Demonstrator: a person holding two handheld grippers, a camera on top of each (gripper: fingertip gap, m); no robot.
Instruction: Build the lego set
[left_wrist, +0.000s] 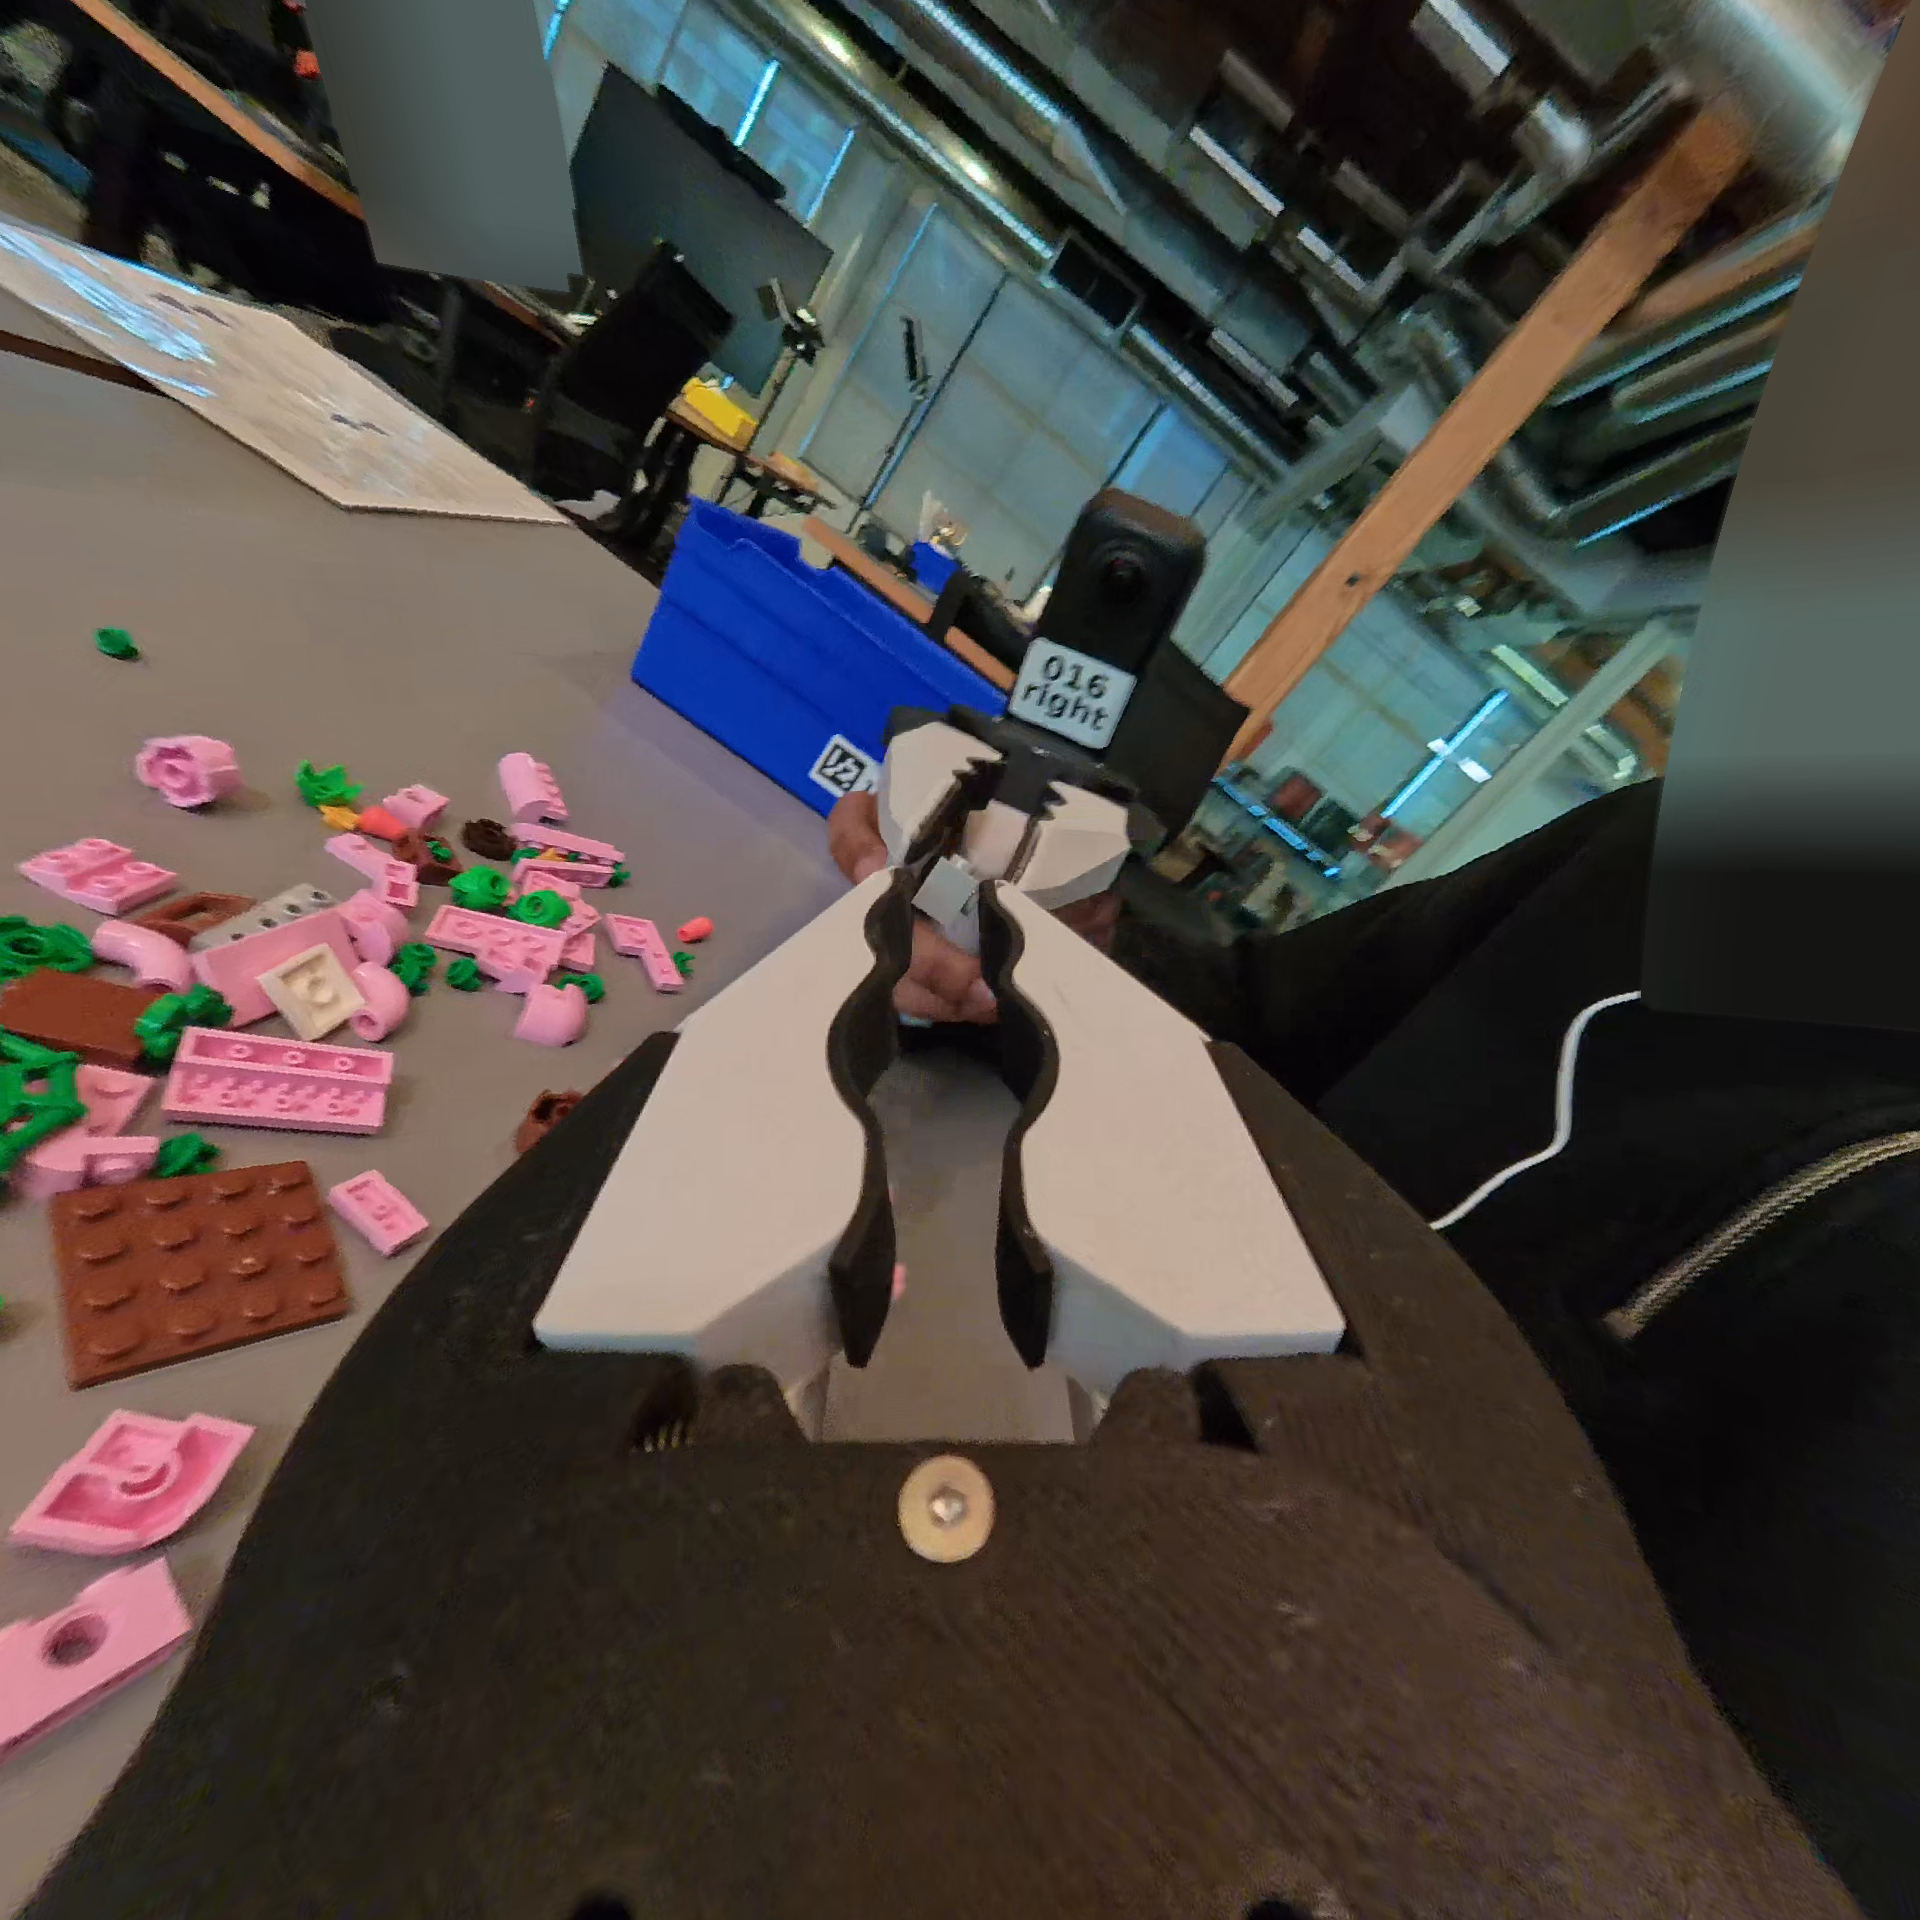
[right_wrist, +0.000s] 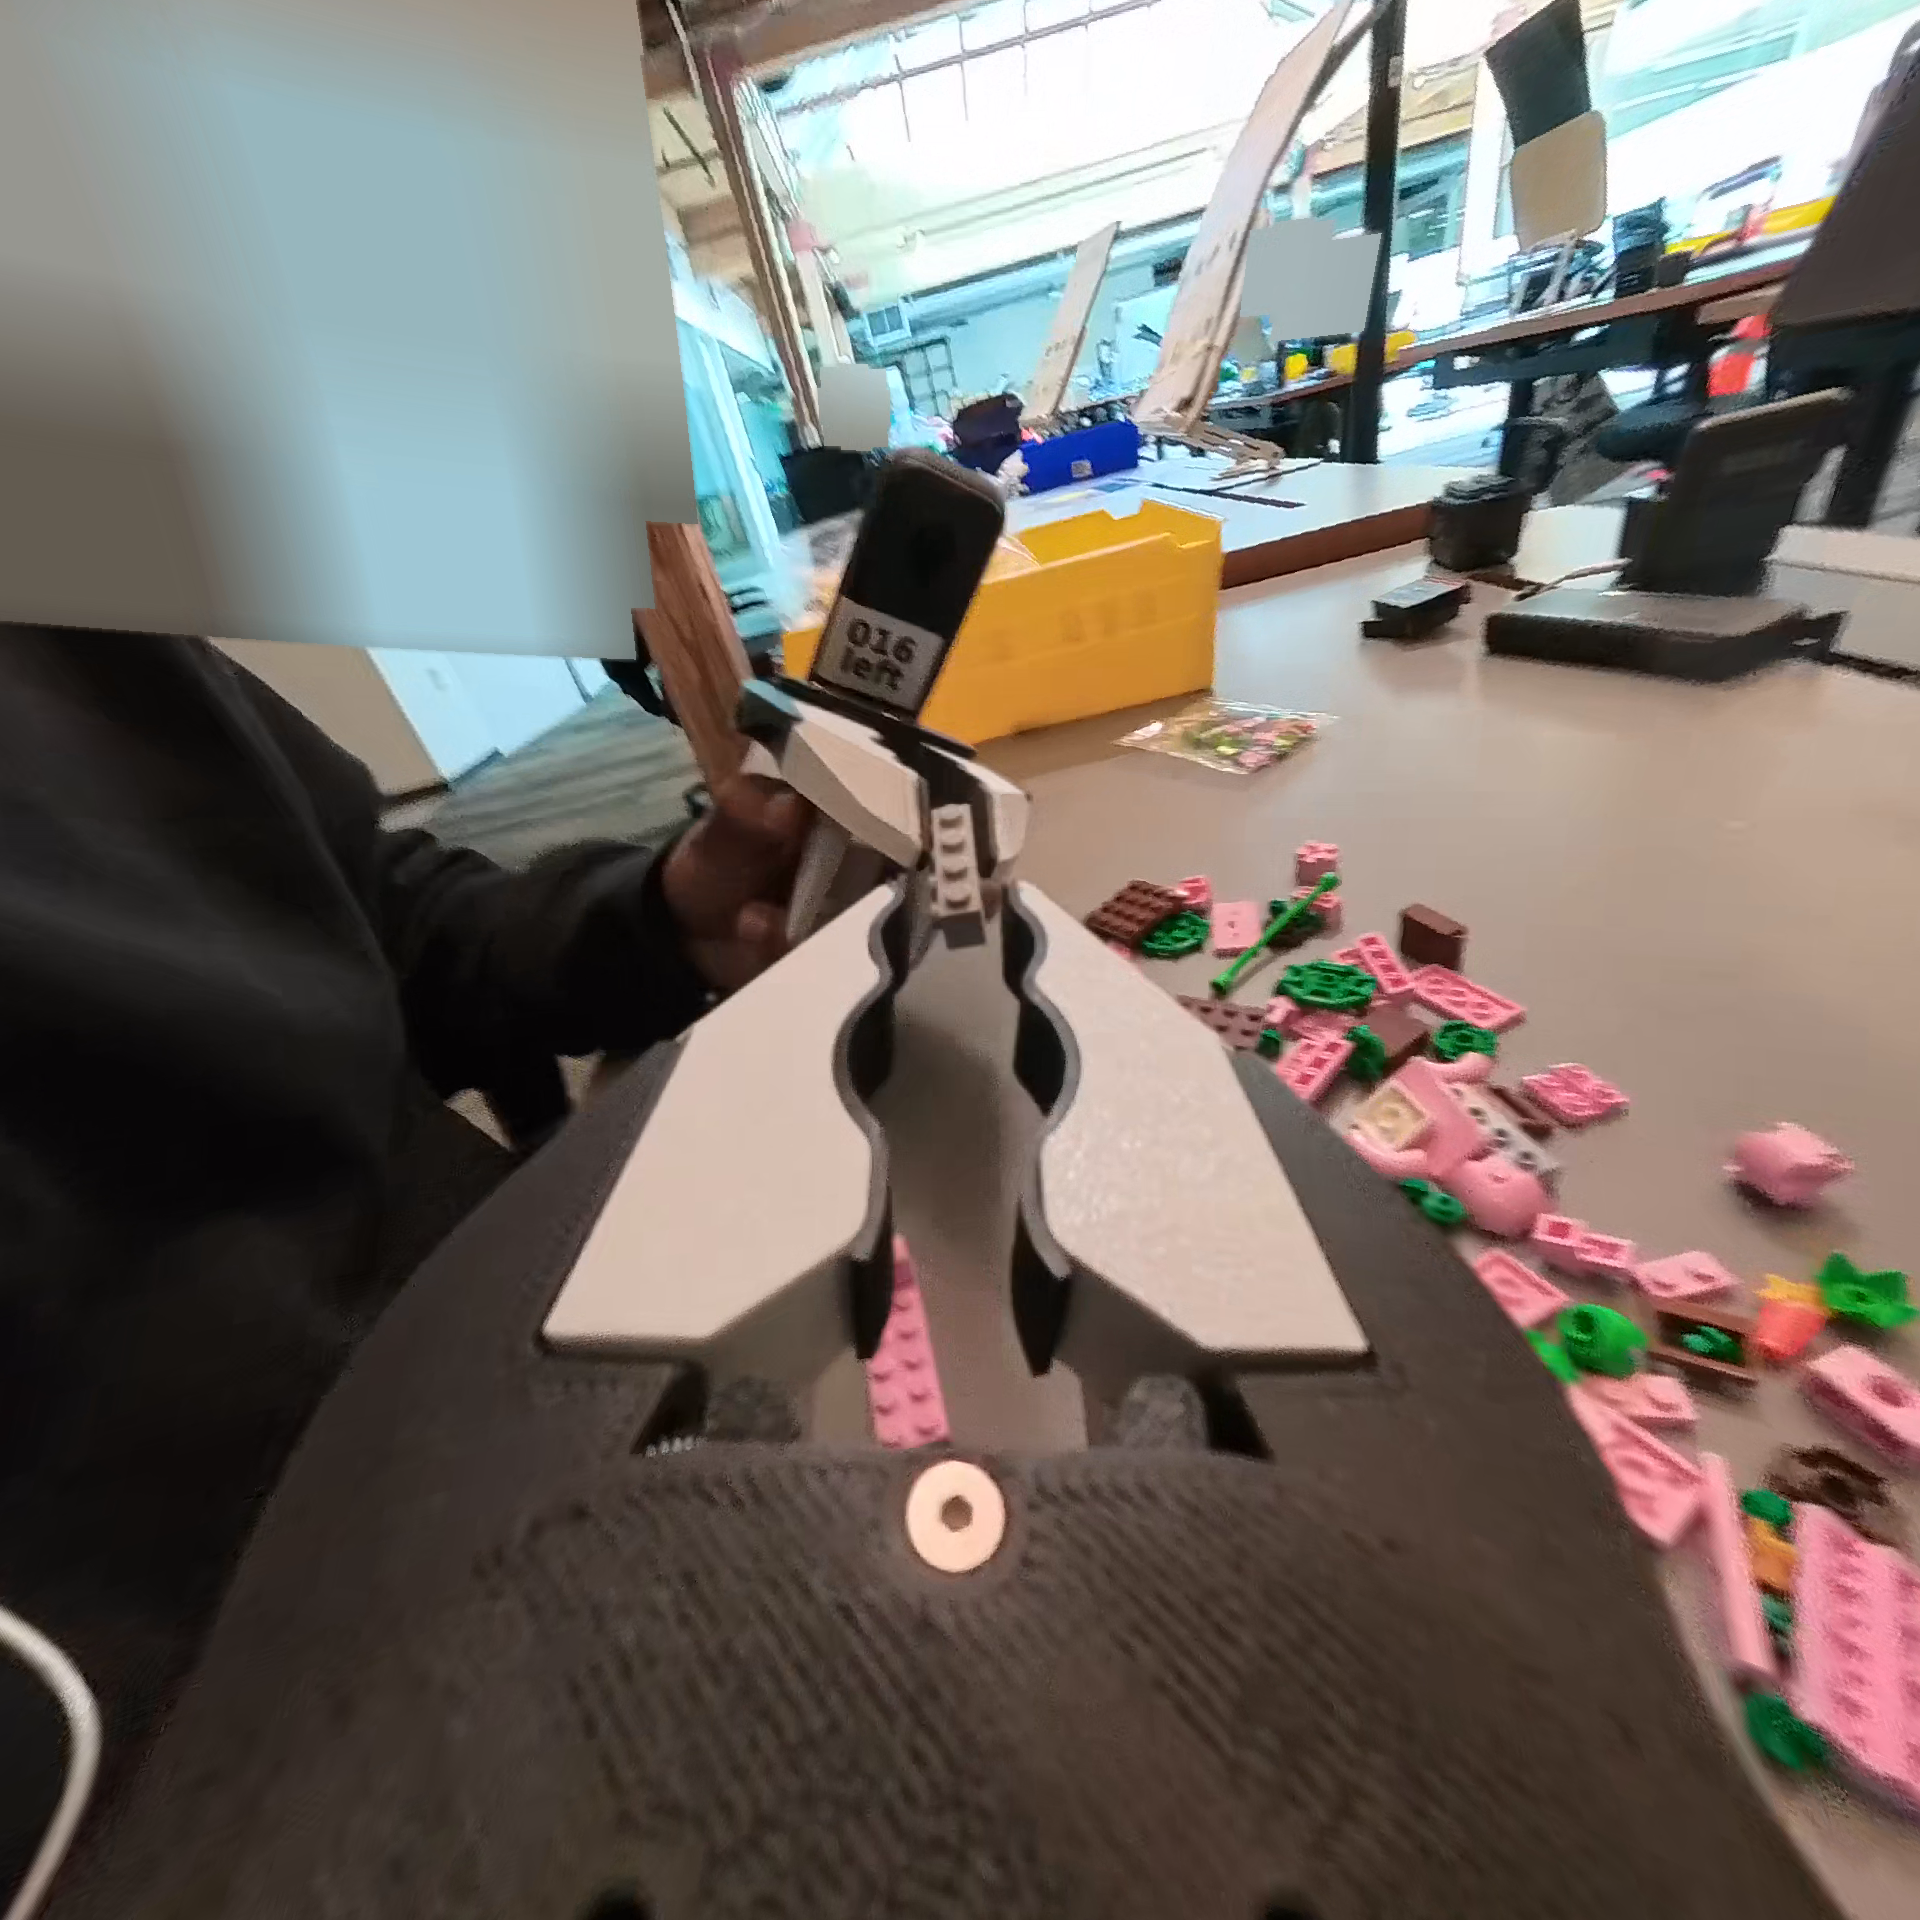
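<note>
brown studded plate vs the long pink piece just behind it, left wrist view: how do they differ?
Colour: the brown plate is reddish brown, the long pink piece is pink. Shape: the brown plate is broad with several stud rows, the pink piece is long and narrow. Place: the brown plate lies nearer the camera, the pink piece behind it. Both show studs and lie loose on the grey table, ungripped.

Pink plate (left_wrist: 62, 1652) cut off leftward

Daylight glares white through windows (right_wrist: 1039, 135) at twelve o'clock; wide-angle bending warps the edges, and bricks (right_wrist: 1829, 1642) at four o'clock blur.
</note>
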